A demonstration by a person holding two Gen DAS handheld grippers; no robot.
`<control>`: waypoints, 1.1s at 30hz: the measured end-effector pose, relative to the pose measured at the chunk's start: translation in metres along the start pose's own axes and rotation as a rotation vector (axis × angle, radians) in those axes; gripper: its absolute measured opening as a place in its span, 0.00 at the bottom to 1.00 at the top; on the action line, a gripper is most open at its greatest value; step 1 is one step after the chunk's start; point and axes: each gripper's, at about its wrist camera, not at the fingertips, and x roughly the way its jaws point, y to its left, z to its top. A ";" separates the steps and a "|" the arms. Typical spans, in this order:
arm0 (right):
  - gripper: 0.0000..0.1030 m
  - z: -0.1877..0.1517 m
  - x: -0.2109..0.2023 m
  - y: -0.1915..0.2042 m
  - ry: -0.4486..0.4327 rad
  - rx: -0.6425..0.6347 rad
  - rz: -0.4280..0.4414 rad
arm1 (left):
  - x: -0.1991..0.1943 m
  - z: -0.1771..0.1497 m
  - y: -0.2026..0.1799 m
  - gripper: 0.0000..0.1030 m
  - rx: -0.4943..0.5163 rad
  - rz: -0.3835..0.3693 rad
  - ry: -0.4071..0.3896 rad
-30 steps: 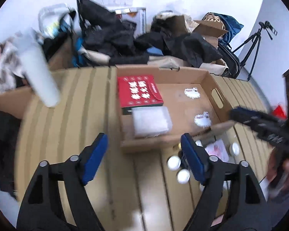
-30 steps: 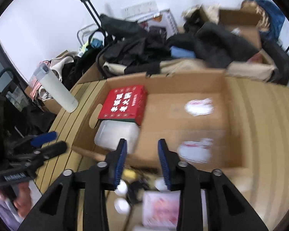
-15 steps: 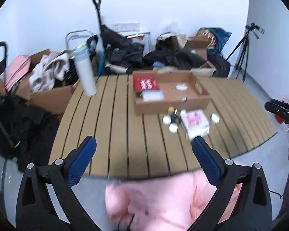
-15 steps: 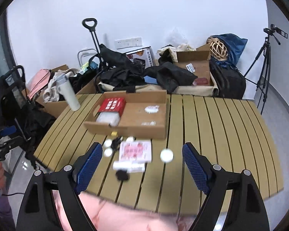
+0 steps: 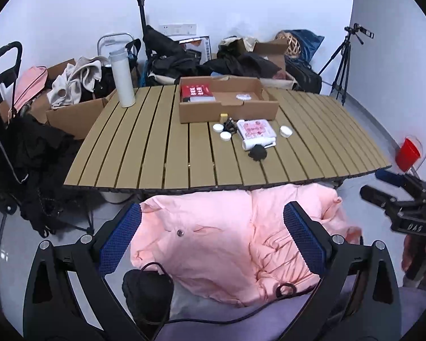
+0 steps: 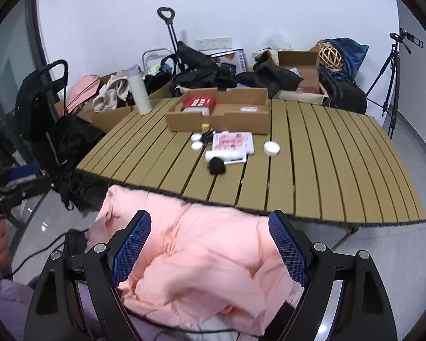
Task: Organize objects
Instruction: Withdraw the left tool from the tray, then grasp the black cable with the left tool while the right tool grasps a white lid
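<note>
A cardboard box [image 5: 227, 110] [image 6: 221, 118] stands on the slatted table [image 5: 162, 153] [image 6: 326, 156] and holds a red packet [image 5: 196, 90] [image 6: 199, 103]. In front of it lie a pink packet [image 5: 255, 128] [image 6: 235, 141], a white tube [image 6: 225, 156], a black lump [image 5: 257, 152] [image 6: 216, 166] and three white round lids [image 5: 286, 131] [image 6: 271, 147]. My left gripper [image 5: 213, 244] and right gripper [image 6: 210, 250] are both wide open and empty, held back from the table's near edge over a pink jacket [image 5: 235, 241] [image 6: 201, 253].
A white bottle [image 5: 122, 79] [image 6: 139, 89] stands at the table's far left corner. Bags, clothes and boxes crowd the floor behind and left. A tripod [image 5: 343, 65] [image 6: 392, 68] stands at the right, a red bucket [image 5: 408, 150] near it.
Both grippers have pulled far back from the box to beyond the table's near edge. The right gripper's jaws have opened wide. The pink jacket has come into view below.
</note>
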 end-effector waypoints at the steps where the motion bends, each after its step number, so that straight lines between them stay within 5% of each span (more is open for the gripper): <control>1: 0.85 -0.002 -0.002 0.001 -0.003 0.000 -0.003 | -0.002 -0.001 -0.002 0.97 0.004 -0.004 -0.002; 8: 0.85 -0.003 -0.002 -0.002 -0.009 0.020 -0.006 | 0.012 -0.007 0.000 1.00 -0.007 -0.023 0.027; 15: 0.85 0.000 0.009 -0.029 -0.060 0.100 -0.016 | 0.129 0.036 -0.042 0.98 0.009 -0.164 0.102; 18: 0.85 0.007 0.026 -0.048 -0.036 0.113 -0.060 | 0.194 0.050 -0.066 0.85 -0.036 -0.205 0.171; 23: 0.84 0.021 0.072 -0.085 0.015 0.131 -0.066 | 0.275 0.055 -0.086 0.74 -0.115 -0.091 0.214; 26: 0.84 0.035 0.108 -0.105 0.034 0.116 -0.065 | 0.302 0.055 -0.082 0.67 -0.162 -0.097 0.259; 28: 0.83 0.048 0.137 -0.118 0.046 0.108 -0.055 | 0.319 0.052 -0.082 0.51 -0.169 -0.076 0.304; 30: 0.76 0.063 0.170 -0.128 0.064 0.088 -0.041 | 0.322 0.053 -0.080 0.36 -0.178 -0.088 0.294; 33: 0.65 0.086 0.217 -0.137 0.083 0.055 -0.041 | 0.318 0.055 -0.080 0.31 -0.157 -0.088 0.272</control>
